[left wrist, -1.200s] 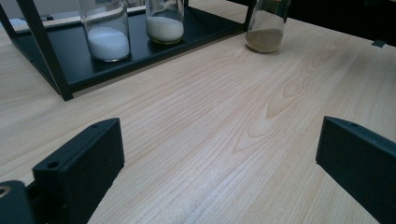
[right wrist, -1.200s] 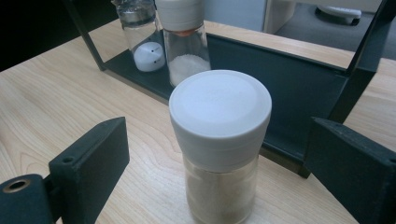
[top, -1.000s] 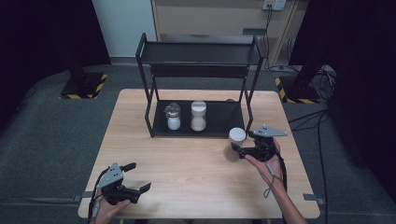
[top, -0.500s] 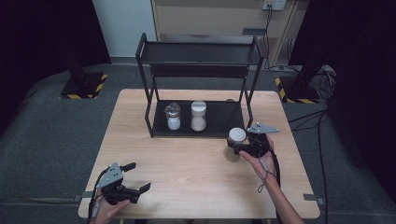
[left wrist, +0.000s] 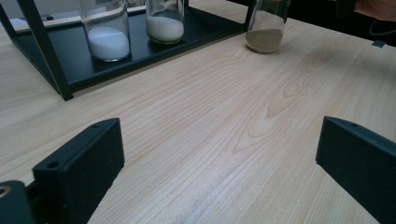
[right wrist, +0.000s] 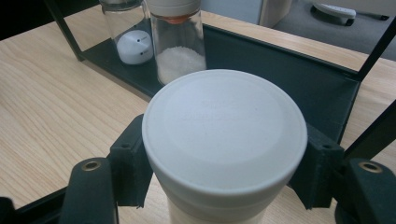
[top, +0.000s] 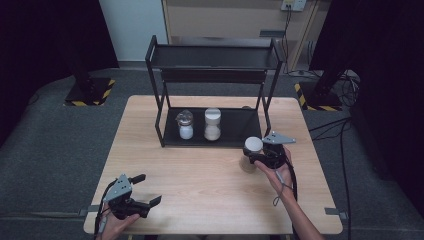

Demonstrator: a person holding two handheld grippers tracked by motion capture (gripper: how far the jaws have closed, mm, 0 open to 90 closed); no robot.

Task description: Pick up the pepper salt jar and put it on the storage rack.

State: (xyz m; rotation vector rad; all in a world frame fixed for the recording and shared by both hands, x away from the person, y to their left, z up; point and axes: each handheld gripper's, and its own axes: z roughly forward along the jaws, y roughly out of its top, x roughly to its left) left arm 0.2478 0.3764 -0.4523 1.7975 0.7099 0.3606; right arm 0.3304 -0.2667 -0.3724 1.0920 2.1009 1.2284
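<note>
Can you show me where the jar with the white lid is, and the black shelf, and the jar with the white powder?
jar with the white lid (right wrist: 224, 123): right gripper view, on the lid's flat top.
black shelf (top: 240, 127): high view, on the bare bottom tray.
jar with the white powder (left wrist: 108, 41): left gripper view, on the powder inside the glass.

Bare table (top: 200, 180) lies open in front; the black rack (top: 212, 75), holding two jars (top: 199, 125), blocks the far side.

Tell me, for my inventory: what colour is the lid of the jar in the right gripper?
White; the lid shows best in the right gripper view.
</note>
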